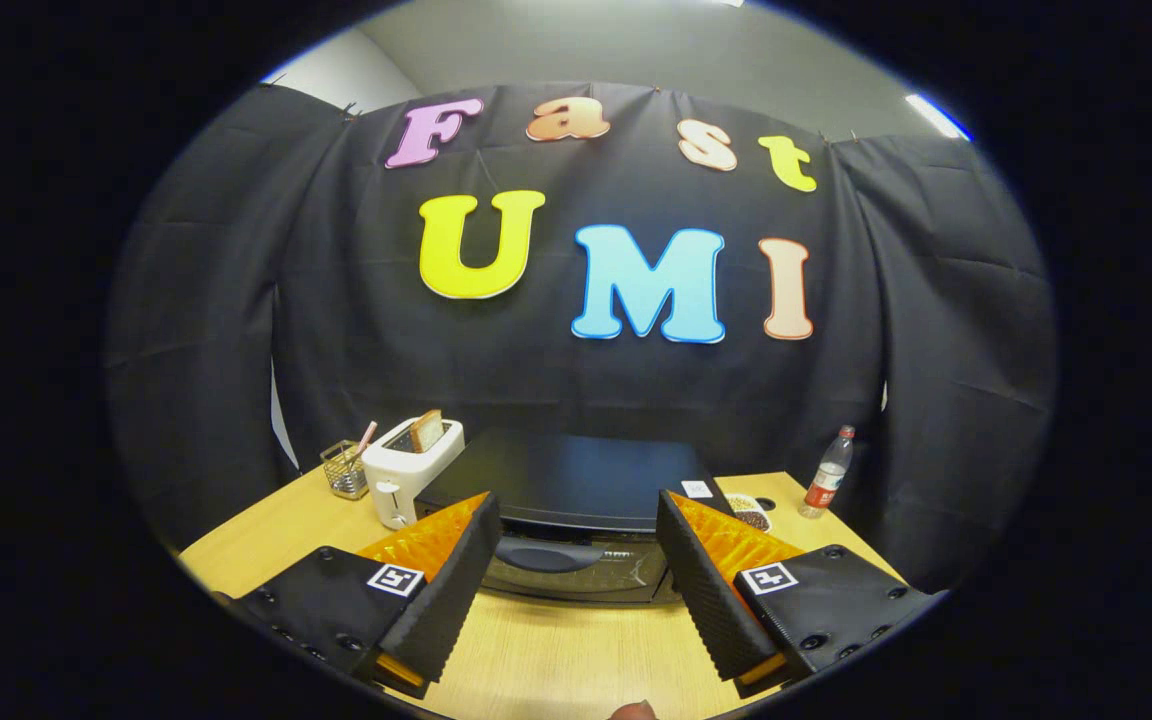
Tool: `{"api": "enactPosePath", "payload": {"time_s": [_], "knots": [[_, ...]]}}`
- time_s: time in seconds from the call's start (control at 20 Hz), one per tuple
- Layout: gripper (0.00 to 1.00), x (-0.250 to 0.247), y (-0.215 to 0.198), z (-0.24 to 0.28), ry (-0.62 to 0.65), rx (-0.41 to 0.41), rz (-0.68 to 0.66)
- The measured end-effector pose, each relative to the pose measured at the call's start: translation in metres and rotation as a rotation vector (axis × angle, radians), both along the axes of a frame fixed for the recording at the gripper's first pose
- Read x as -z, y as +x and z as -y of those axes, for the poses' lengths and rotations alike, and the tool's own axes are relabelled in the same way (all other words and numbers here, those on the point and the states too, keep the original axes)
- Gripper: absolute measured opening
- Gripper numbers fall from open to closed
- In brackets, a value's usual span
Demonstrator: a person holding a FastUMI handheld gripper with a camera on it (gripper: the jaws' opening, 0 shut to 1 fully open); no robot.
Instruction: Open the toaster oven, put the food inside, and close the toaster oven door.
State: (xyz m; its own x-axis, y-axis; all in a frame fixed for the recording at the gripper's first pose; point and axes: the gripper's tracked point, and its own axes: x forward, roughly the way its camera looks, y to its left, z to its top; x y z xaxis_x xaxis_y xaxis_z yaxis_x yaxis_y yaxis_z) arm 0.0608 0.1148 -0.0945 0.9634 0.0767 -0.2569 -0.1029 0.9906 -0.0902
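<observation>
A black toaster oven stands on the wooden table just beyond my fingers, its glass door shut and its dark handle running across the top of the door. My gripper is open, held above the table in front of the oven, with the door handle showing in the gap between the fingers and nothing held. A small plate of food sits to the right of the oven, partly hidden behind my right finger.
A white slot toaster with a slice of bread in it stands left of the oven. A wire holder with a pink stick is further left. A plastic bottle stands at the table's far right corner.
</observation>
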Motion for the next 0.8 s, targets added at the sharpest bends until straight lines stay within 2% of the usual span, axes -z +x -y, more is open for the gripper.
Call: {"api": "enactPosePath", "payload": {"time_s": [0.35, 0.8], "knots": [[0.99, -0.036, -0.034, 0.042, 0.019, 0.046, 0.071], [0.99, -0.044, -0.055, 0.078, 0.01, 0.094, 0.085]]}}
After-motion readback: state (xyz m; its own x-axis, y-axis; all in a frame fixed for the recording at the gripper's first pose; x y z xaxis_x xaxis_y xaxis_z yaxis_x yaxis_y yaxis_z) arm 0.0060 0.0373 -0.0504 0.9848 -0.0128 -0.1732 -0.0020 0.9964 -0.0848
